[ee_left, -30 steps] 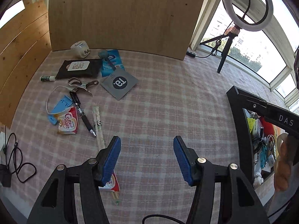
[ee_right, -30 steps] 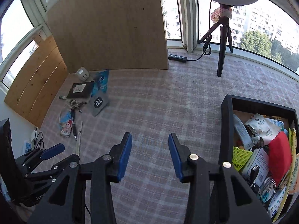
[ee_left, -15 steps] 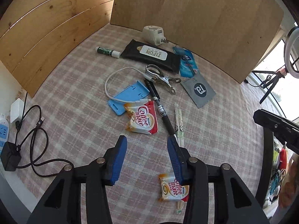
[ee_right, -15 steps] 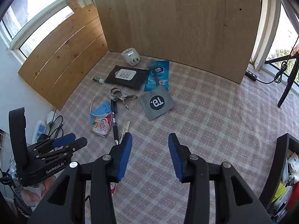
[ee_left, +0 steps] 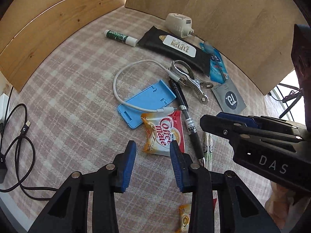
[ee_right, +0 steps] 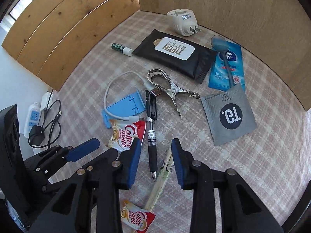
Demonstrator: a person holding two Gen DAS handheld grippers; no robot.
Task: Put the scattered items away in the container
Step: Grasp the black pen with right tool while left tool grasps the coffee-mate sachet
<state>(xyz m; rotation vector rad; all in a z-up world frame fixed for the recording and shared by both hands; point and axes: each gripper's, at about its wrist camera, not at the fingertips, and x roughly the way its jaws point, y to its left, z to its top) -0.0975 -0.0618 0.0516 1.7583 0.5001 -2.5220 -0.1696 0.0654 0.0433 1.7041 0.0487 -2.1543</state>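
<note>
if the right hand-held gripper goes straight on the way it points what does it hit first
Most likely the black pen: it lies between the open fingers of the right hand-held gripper, its tip nearest. The wrapped chopsticks lie right beside it; depth is hard to judge.

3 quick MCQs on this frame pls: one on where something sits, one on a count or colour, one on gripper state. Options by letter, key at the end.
1. What does the spoon lie on?
A. the blue packet
B. the black wipes pack
C. the pen

2. How many Coffee mate sachets show in the right wrist view?
A. one
B. two
C. four

3. How do the right gripper's jaws stand?
A. shut on the pen
B. shut on nothing
C. open, with the pen's tip end between them

Key:
1 A, its handle runs down the blue packet.
2 B, one beside the pen, one at the bottom edge.
3 C, a clear gap shows between the pads.
</note>
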